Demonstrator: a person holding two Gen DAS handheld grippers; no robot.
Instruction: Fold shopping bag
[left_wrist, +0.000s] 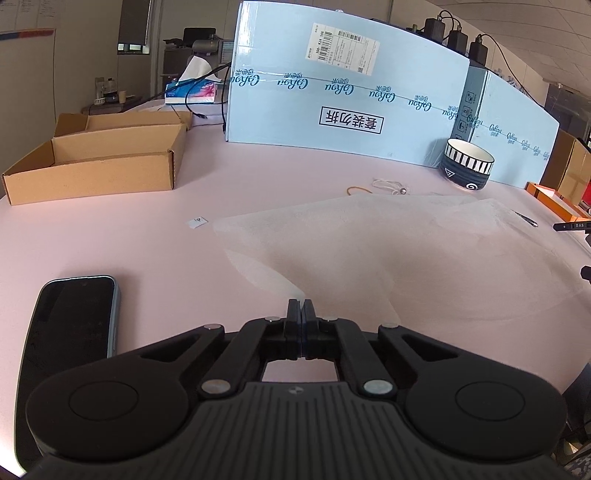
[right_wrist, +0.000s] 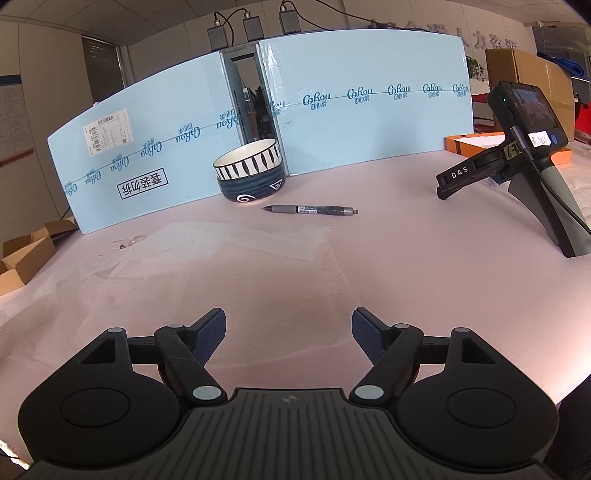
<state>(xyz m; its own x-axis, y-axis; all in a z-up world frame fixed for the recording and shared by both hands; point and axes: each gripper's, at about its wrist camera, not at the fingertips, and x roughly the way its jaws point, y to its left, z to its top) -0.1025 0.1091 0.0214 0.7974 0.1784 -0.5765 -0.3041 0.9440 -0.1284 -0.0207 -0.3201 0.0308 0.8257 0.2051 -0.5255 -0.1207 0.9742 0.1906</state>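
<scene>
"CoRou" repeats across the pale blue cartons (left_wrist: 343, 107) at the top. The left gripper (left_wrist: 301, 308) pinches the translucent shopping bag (left_wrist: 388, 251) mid-frame; the right gripper (right_wrist: 288, 334) gapes wide, empty.

Light: we see bright, even indoor light — soft on the pink table (left_wrist: 147, 240).
Shadows: faint, near the grippers.
Distortion: strong fisheye bowing; the blue boxes (right_wrist: 369, 103) curve.
Edges: dark corners.
Focus: sharp — no blur.
</scene>
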